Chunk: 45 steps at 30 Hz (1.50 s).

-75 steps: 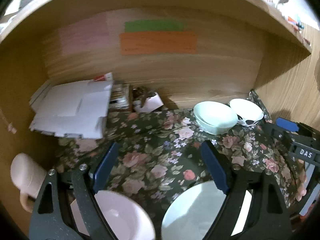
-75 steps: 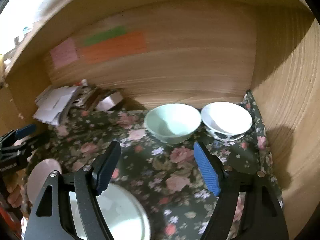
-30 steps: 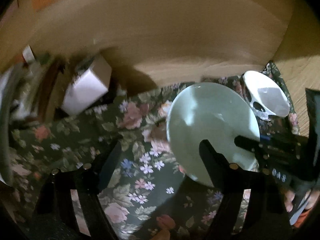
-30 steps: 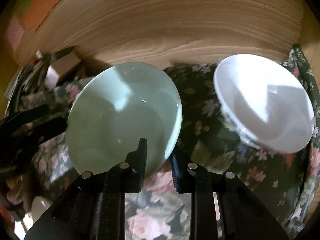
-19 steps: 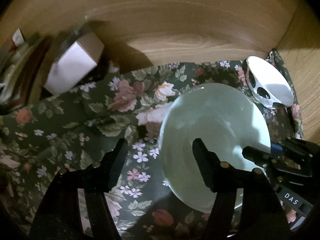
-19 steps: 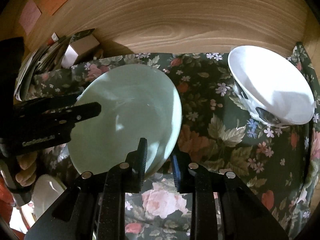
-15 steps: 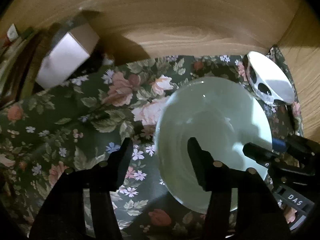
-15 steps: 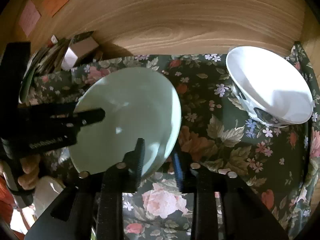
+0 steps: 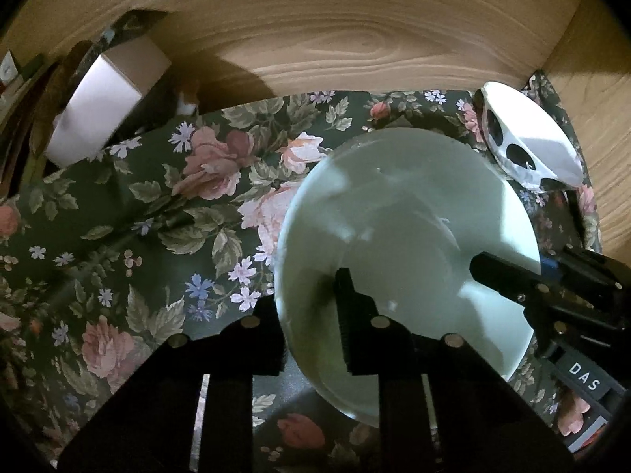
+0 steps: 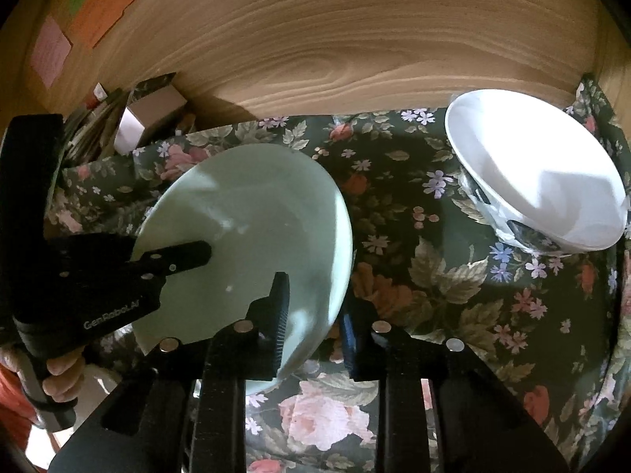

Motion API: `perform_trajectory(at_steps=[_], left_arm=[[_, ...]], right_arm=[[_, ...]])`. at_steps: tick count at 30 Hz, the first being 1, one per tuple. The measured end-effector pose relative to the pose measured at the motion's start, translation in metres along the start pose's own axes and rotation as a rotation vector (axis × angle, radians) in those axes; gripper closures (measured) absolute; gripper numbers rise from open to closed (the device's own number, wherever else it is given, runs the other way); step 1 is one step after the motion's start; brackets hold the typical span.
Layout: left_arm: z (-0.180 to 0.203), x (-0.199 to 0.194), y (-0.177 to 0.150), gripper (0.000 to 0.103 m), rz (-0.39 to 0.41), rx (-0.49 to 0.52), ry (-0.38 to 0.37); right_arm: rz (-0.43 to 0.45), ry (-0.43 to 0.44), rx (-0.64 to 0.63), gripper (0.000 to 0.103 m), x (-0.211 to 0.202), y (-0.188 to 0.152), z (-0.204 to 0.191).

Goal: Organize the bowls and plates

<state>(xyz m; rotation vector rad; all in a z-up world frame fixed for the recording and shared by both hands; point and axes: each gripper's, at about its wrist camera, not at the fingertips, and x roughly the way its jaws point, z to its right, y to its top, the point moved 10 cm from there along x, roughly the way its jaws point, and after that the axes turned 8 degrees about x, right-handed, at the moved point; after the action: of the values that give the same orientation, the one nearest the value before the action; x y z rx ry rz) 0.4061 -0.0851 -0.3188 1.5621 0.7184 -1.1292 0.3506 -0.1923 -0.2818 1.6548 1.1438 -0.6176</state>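
Observation:
A pale green bowl (image 9: 414, 236) is held above the floral cloth (image 9: 157, 205) by both grippers. My left gripper (image 9: 311, 307) is shut on the bowl's near-left rim, one finger inside and one outside. My right gripper (image 10: 315, 307) is shut on the bowl's (image 10: 252, 232) right rim. Each gripper also shows in the other's view, the right one (image 9: 512, 280) and the left one (image 10: 173, 260). A white patterned bowl (image 10: 536, 173) stands on the cloth at the right, near the corner; it also shows in the left wrist view (image 9: 528, 146).
The wooden back wall (image 9: 315, 39) and the right side wall (image 9: 591, 90) close in the shelf. A small white box (image 9: 106, 98) and stacked papers lie at the back left. Coloured sticky notes (image 10: 94, 12) hang on the wall.
My left gripper has closed on the green bowl's left rim. The right gripper stays shut on the bowl, which has lifted and shifted a little away from the white bowl.

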Motion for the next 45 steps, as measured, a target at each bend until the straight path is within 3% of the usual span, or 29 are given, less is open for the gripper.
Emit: perform_trajectory(at_steps=[18,45], left_arm=[[0.005,-0.074,-0.013,0.083,0.134,0.003,0.026],[-0.01,-0.15,-0.083,0.082,0.229,-0.06,0.041]], right_arm=[[0.117,0.038,-0.005,0.083,-0.056,-0.009,-0.029],[0.182,0.078,-0.059,0.083,-0.099,-0.054,-0.09]])
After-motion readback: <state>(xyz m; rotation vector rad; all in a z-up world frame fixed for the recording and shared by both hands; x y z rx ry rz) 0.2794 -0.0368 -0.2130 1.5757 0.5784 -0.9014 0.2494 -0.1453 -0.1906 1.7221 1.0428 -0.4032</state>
